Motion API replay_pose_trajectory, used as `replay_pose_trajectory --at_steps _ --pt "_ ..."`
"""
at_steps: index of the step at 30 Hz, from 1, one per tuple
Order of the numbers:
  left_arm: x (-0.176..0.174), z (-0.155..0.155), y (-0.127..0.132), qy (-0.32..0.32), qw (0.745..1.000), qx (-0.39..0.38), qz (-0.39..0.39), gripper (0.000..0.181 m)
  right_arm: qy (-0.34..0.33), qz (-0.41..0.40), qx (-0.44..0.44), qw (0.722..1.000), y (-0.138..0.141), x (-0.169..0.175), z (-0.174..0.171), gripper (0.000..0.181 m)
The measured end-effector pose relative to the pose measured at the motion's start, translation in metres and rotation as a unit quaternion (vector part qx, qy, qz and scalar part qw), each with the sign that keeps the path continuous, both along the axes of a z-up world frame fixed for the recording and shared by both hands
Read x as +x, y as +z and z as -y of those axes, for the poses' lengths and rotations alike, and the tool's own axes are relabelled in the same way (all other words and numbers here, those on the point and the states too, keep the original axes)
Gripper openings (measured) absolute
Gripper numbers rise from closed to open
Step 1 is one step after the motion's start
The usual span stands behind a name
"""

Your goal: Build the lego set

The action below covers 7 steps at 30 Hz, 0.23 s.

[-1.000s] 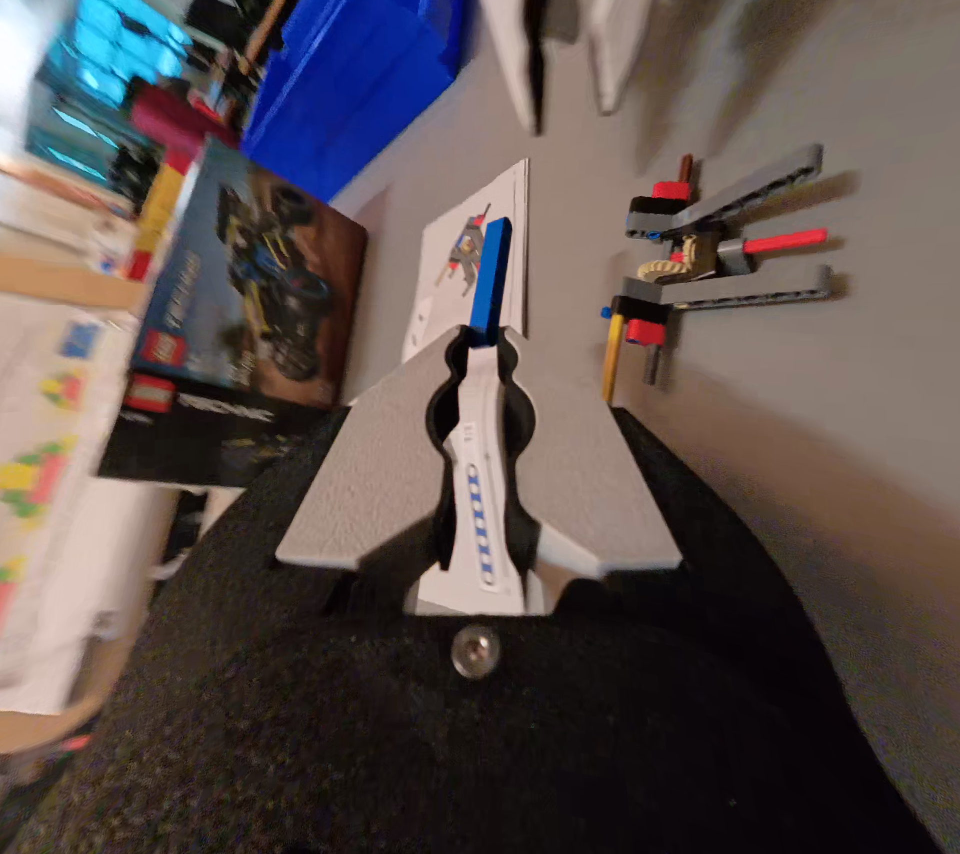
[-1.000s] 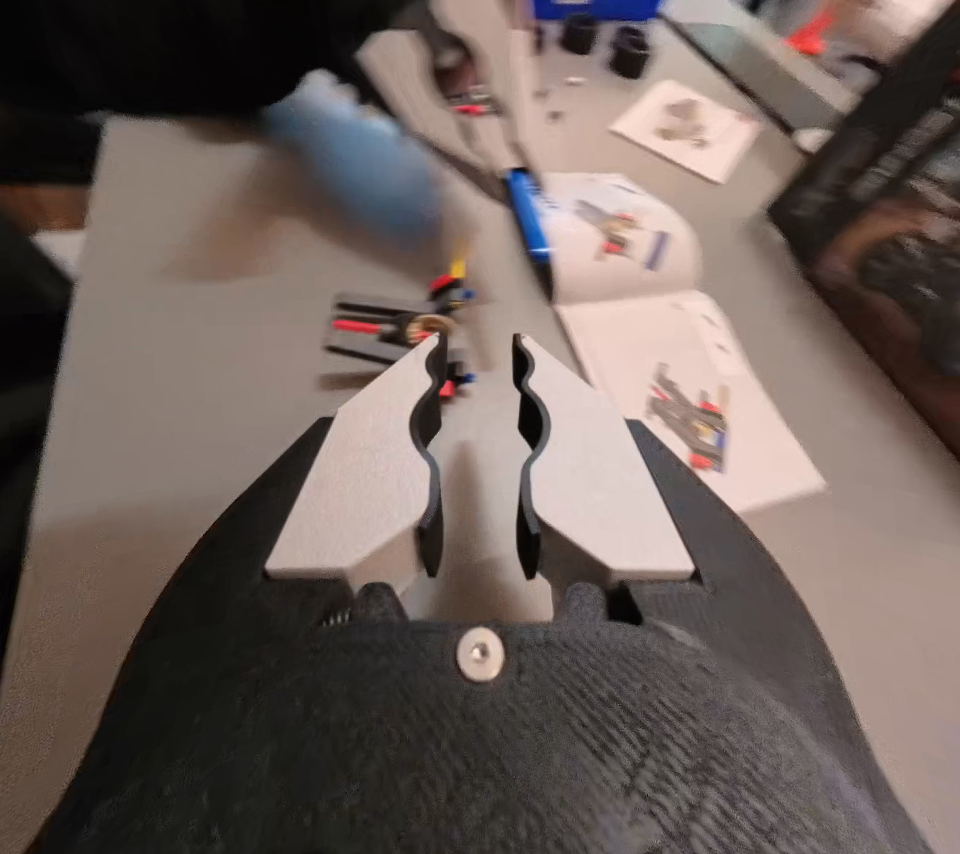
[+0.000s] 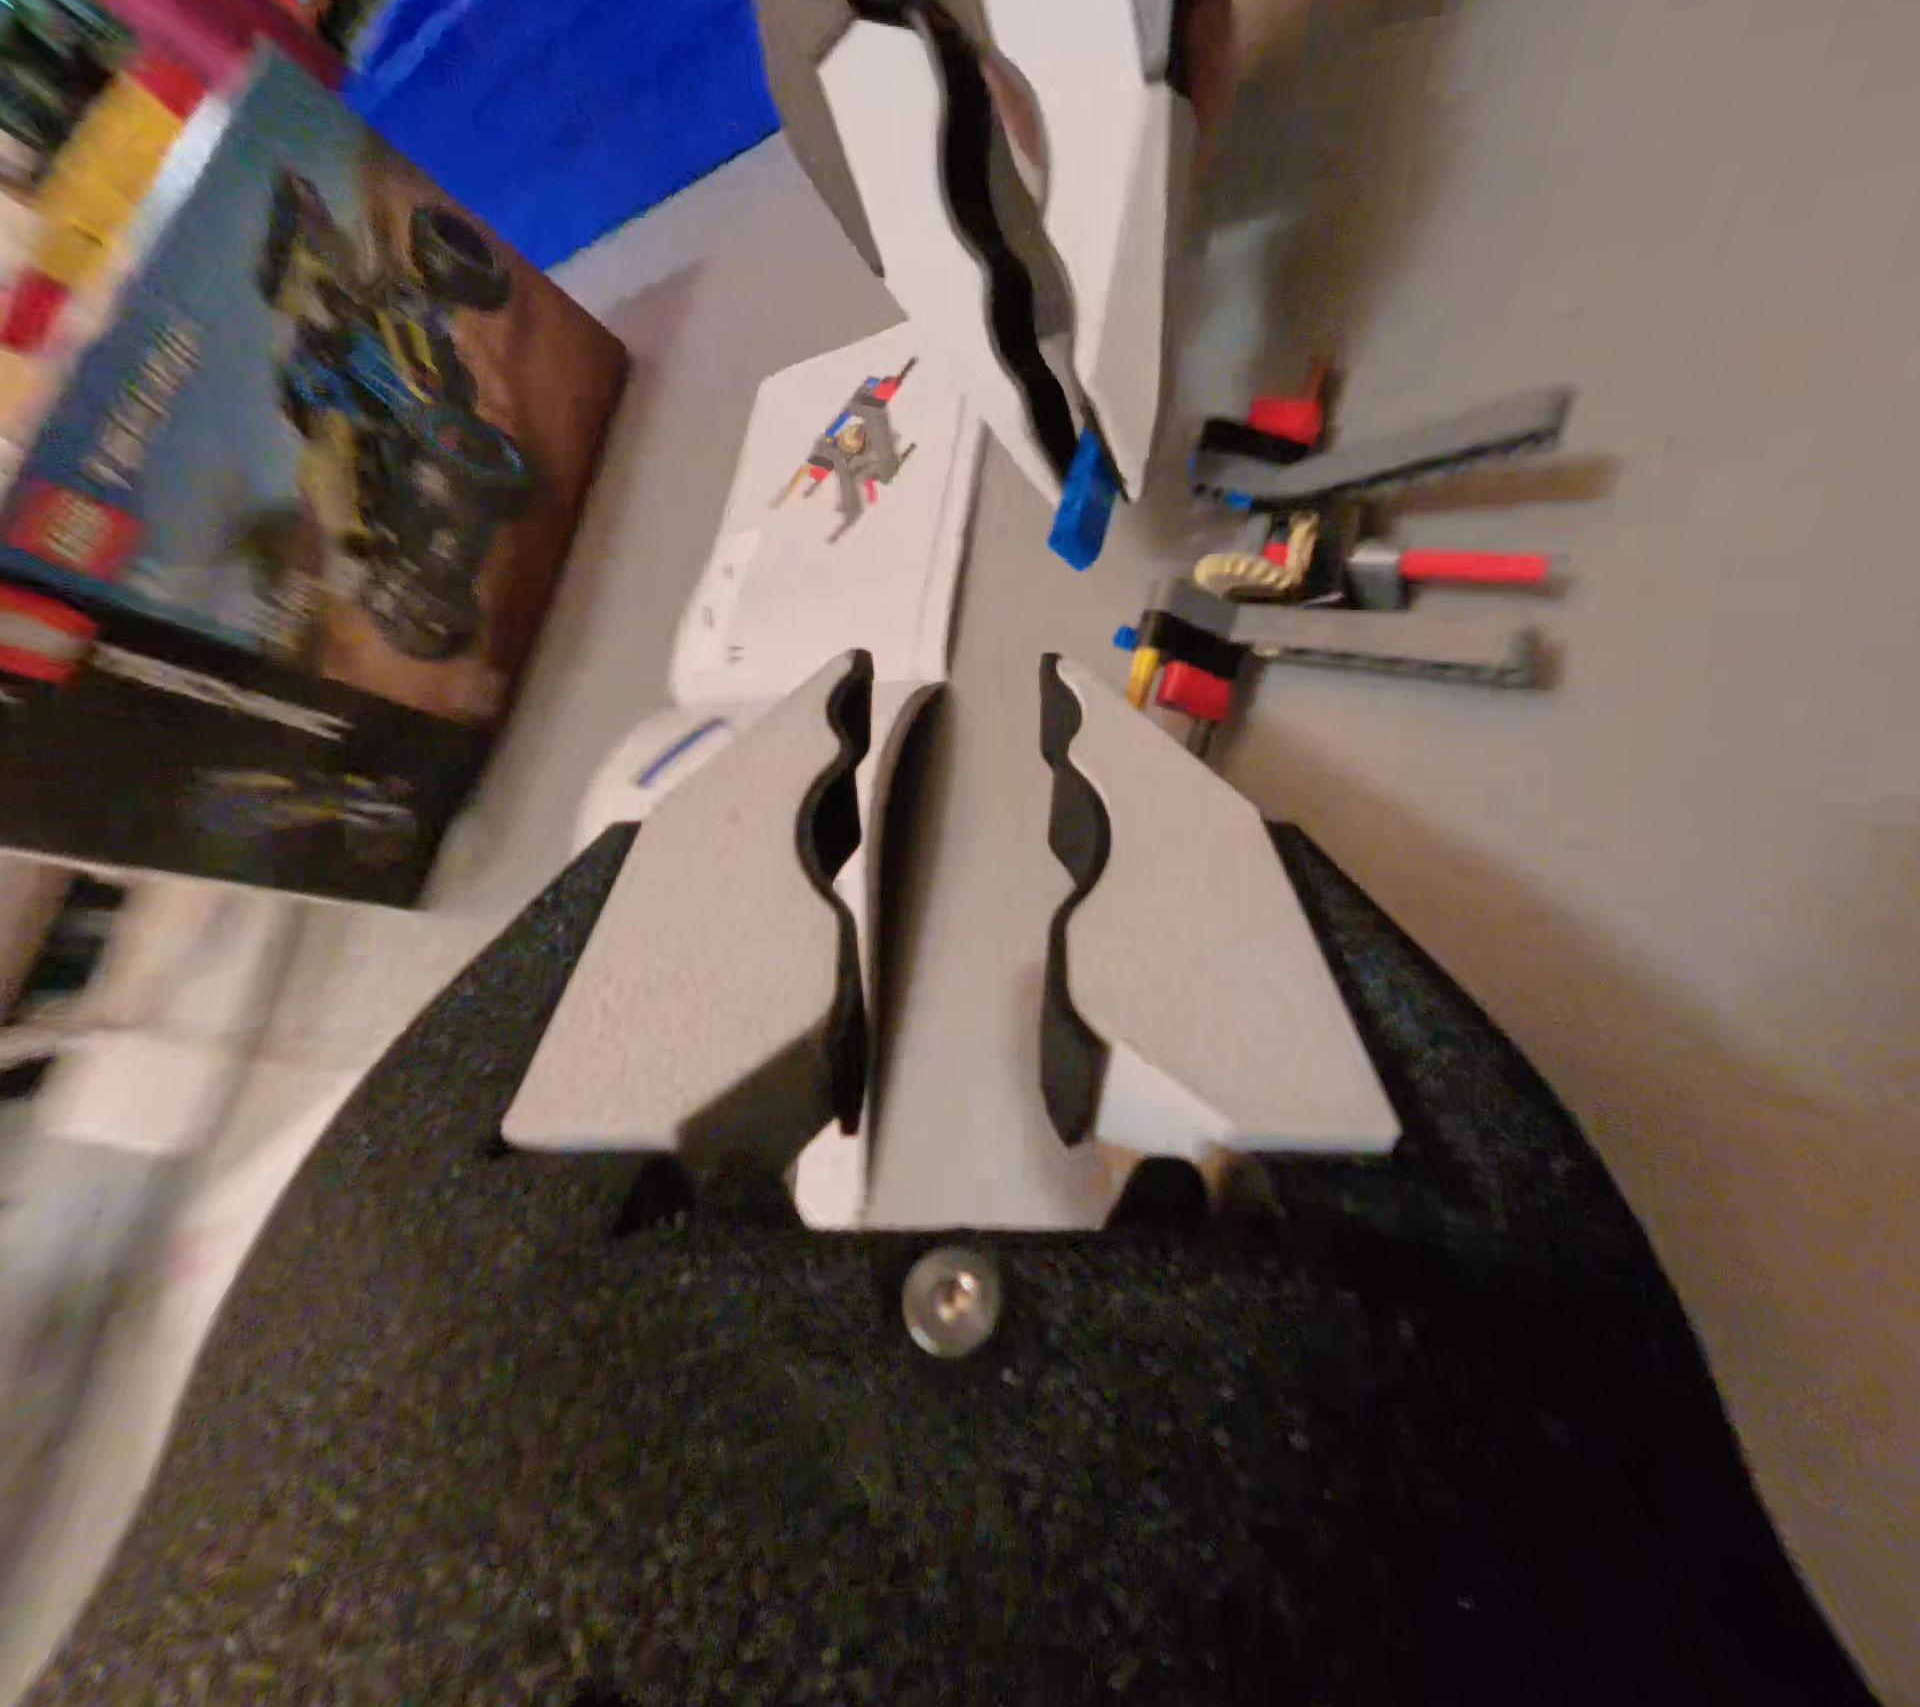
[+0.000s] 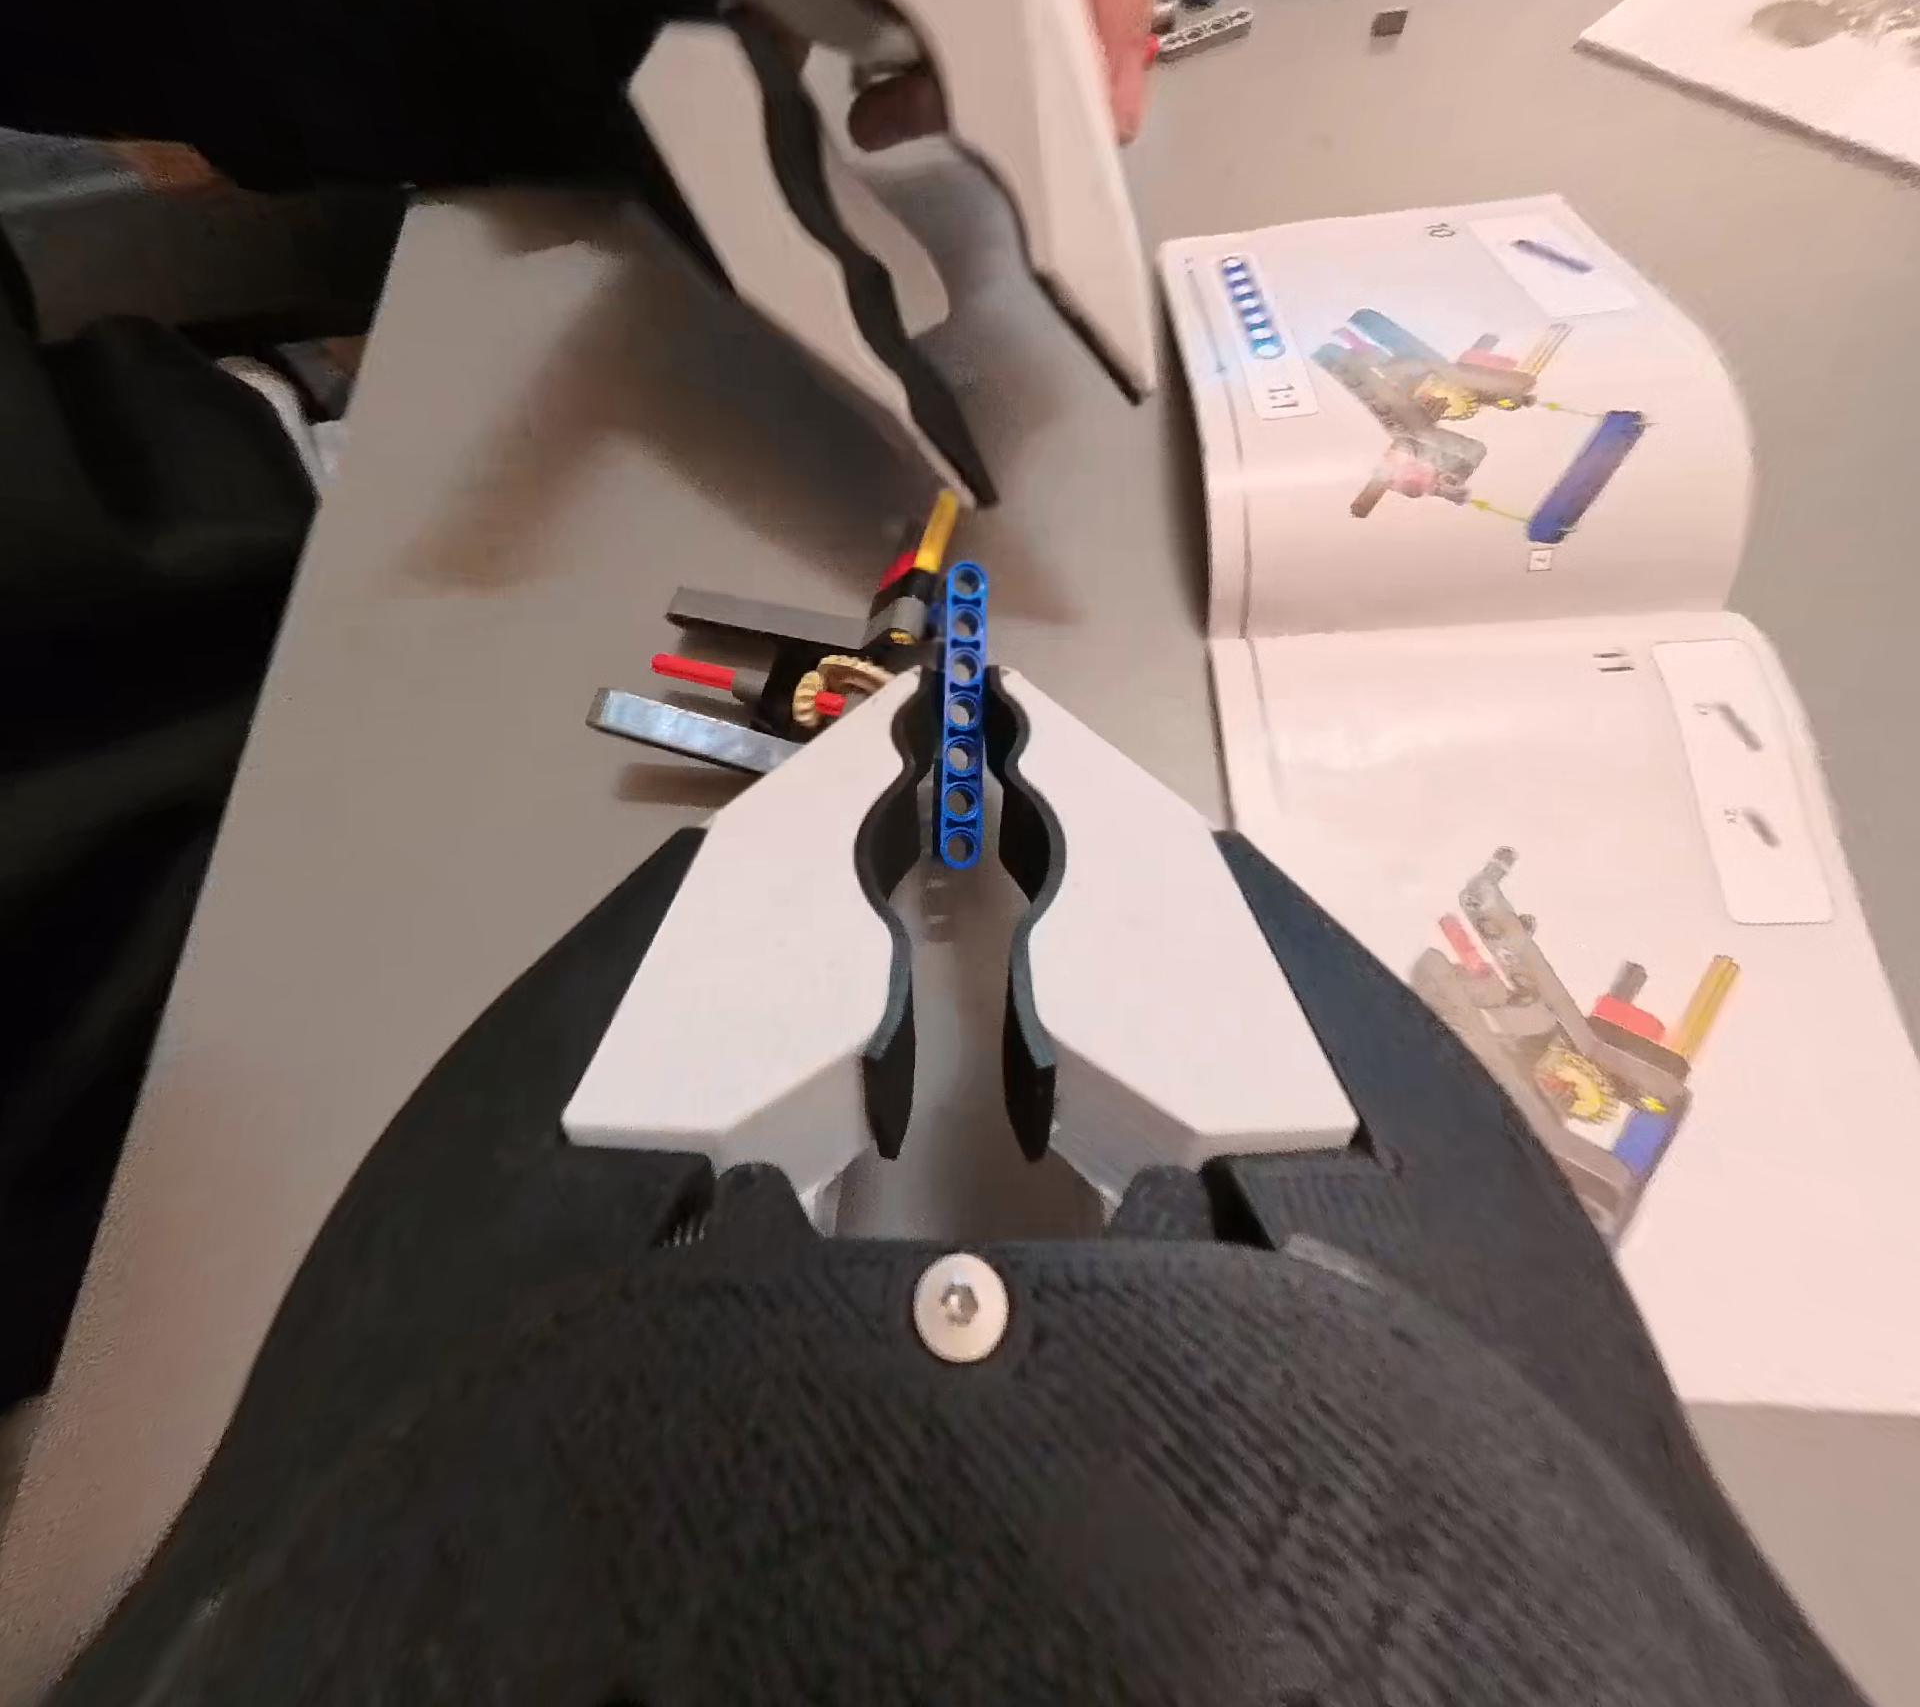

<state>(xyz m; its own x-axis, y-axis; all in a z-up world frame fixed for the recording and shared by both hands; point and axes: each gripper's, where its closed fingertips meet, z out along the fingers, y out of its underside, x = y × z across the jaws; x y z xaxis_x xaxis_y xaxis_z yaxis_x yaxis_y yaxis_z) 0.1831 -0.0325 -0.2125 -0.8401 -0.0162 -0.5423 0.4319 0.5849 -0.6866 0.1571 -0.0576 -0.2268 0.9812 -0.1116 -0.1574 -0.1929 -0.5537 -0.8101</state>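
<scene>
The right hand-held gripper (image 4: 961, 701) is closed on the blue beam (image 4: 961, 712), which stands up between its tips with holes facing the camera. The left hand-held gripper (image 3: 956, 691) is spread wide and empty, hanging at 12 o'clock above the beam in the right wrist view. On the tabletop (image 4: 468, 431), touching the beam's far side at 10 o'clock, lies the grey assembly (image 4: 769, 681) with red axles and a tan gear. The open instruction booklet (image 4: 1455, 722) lies at 3 o'clock. The step in hand looks like fitting the beam; next it needs aligning with the assembly's pins and pressing on.
</scene>
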Motion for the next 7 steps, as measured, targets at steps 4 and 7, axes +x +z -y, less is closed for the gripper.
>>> replay_pose_trajectory --at_steps 4,7 --pt "-0.011 -0.007 0.001 0.003 0.973 -0.062 -0.223 0.027 -0.003 -0.013 0.002 1.0 -0.005 -0.001 -0.003 0.006" --pt "-0.022 -0.004 -0.003 -0.011 0.934 -0.074 -0.35 0.026 -0.004 -0.018 0.017 1.0 -0.003 0.0 -0.003 0.006"
